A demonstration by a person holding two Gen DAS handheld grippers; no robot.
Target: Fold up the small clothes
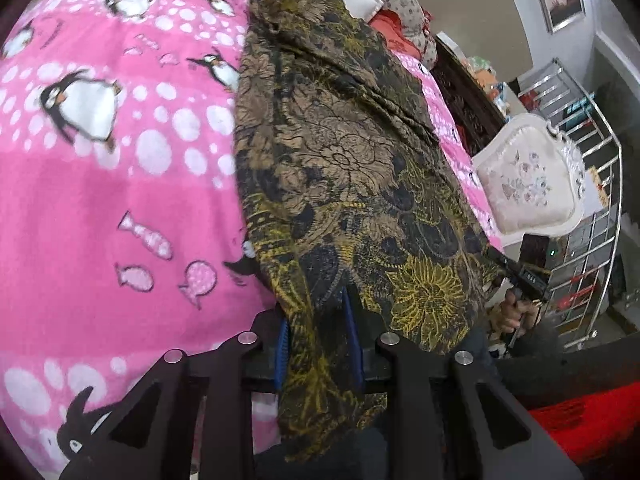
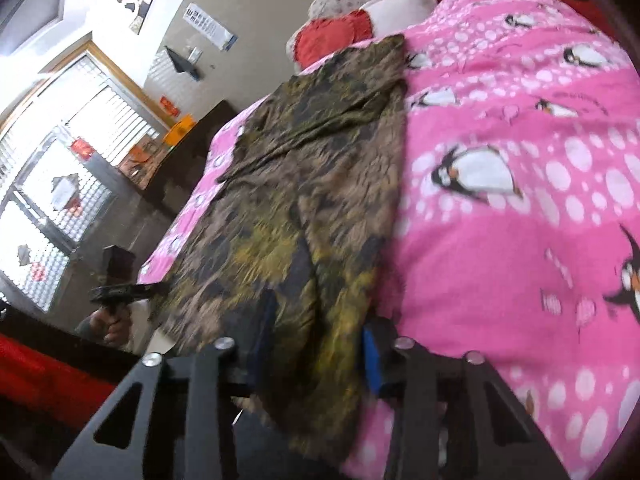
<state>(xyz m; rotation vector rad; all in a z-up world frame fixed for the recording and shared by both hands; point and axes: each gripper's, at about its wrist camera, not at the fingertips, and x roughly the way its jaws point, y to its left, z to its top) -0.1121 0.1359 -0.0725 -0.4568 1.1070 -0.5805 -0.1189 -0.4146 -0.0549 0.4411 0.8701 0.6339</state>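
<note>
A dark floral garment in brown, black and yellow [image 1: 344,168] lies stretched along the pink penguin blanket [image 1: 100,200] on the bed. My left gripper [image 1: 320,344] is shut on the garment's near hem, cloth bunched between the blue pads [image 1: 282,344]. My right gripper [image 2: 316,344] is shut on the other near corner of the same garment [image 2: 312,168], which drapes over its fingers. The right gripper also shows in the left wrist view [image 1: 520,276] at the bed's edge; the left gripper shows in the right wrist view [image 2: 120,292].
Pillows in red and white [image 2: 360,20] lie at the bed's head. A white padded chair [image 1: 528,184] and a metal rail [image 1: 592,216] stand beside the bed. A window with grilles [image 2: 60,168] is on the far side. A red cloth [image 1: 580,424] is near.
</note>
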